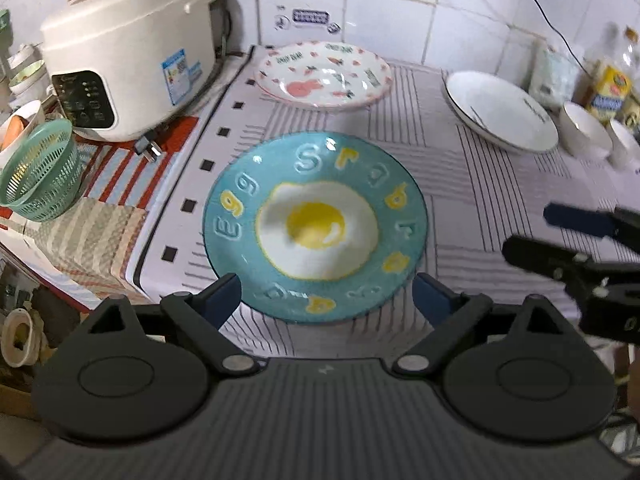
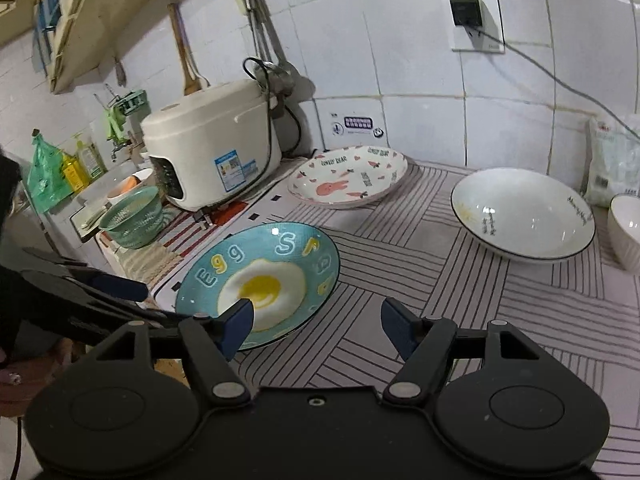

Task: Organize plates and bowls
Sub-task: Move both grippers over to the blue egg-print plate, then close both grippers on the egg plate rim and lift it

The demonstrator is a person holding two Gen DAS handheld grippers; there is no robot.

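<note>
- The teal egg plate (image 1: 316,226) is seen flat on the striped cloth (image 1: 480,184), just ahead of the left gripper (image 1: 326,294), whose jaws are spread wide and empty.
- The right gripper (image 2: 318,326) is likewise held wide, nothing gripped.
- The near rim should be pinched squarely, then lifted level toward the bunny plate (image 1: 324,76).

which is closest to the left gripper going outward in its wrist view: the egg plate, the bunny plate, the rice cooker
From the left gripper:
1. egg plate, right between its fingers
2. bunny plate, straight behind, by the wall
3. rice cooker, far left corner; close to the bunny plate's distance
</note>
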